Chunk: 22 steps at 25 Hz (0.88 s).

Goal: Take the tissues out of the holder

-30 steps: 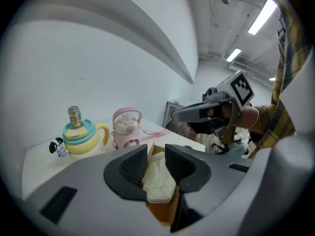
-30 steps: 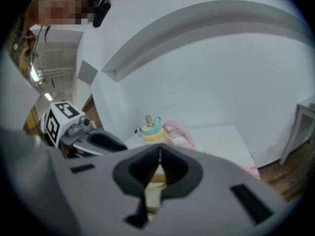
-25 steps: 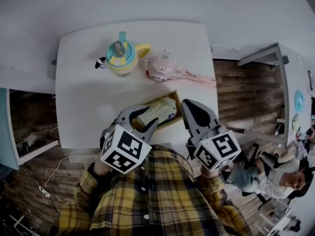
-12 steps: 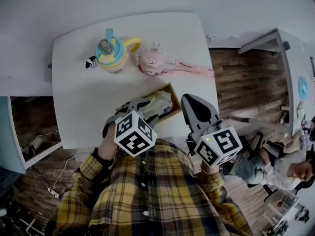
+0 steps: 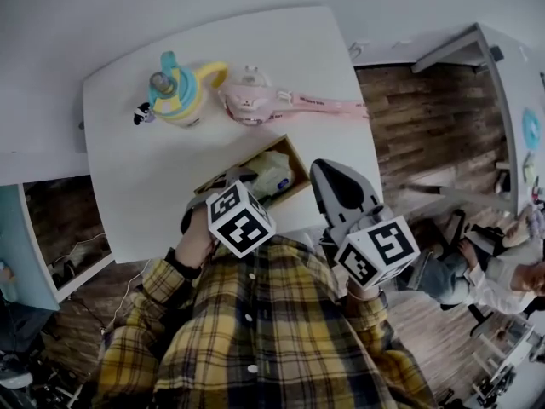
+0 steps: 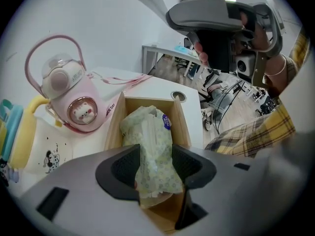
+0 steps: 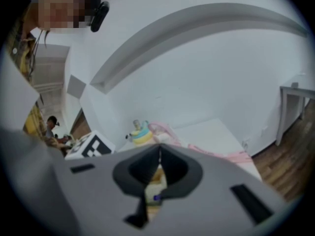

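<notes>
Head view
- Holder (image 5: 300,162): open wooden box on the white surface (image 5: 153,177), at its near edge.
- Tissue pack (image 5: 272,170): lies inside the holder.
- Left tongs (image 5: 241,180): over the holder's near left end, reaching into it.
- Right tongs (image 5: 330,173): just right of the holder, clear of it, tips drawn to a point.
- Yellow cup (image 5: 179,96): beyond the holder, to its far left.
- Pink bottle (image 5: 247,102): beyond the holder, its pink strap (image 5: 324,105) trailing right.

Left gripper view
- Left tongs: spread wide, one pad on each side of the tissue pack; no clear squeeze on it.
- Tissue pack: inside the holder, its near end raised between the pads.
- Pink bottle: just left of the holder.

Right gripper view
- Right tongs: tips meet, nothing between them.
- Holder and pack: a sliver shows below the closed tips.
</notes>
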Tool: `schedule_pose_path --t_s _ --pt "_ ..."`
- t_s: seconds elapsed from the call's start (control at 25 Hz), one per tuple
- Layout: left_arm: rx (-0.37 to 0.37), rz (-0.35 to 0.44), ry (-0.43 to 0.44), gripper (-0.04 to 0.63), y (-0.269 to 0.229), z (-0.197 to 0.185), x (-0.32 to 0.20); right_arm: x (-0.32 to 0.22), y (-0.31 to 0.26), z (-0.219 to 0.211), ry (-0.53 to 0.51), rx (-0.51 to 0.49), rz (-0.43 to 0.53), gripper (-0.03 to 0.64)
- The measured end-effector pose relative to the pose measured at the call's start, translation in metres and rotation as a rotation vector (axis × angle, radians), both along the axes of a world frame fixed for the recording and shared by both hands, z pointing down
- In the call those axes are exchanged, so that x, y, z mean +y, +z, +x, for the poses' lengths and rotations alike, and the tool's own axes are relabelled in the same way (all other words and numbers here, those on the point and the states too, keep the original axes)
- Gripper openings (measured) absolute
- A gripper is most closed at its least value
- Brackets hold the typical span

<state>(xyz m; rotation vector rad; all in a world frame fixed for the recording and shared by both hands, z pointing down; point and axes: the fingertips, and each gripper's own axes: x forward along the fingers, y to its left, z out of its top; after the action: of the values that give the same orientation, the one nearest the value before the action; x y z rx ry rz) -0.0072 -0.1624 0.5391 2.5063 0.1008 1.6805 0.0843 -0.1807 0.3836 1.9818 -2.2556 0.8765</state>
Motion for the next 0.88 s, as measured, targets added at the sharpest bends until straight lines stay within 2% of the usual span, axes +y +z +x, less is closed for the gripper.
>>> schedule_pose_path --t_s 0.48,0.88 --pt "-0.061 -0.019 0.016 0.189 0.029 0.003 0.001 0.001 0.008 0.003 0.005 -0.009 -0.023 0.012" --pt "-0.059 0.014 0.026 0.114 0.039 0.005 -0.001 -0.002 0.013 0.002 -0.010 -0.003 -0.047 0.012"
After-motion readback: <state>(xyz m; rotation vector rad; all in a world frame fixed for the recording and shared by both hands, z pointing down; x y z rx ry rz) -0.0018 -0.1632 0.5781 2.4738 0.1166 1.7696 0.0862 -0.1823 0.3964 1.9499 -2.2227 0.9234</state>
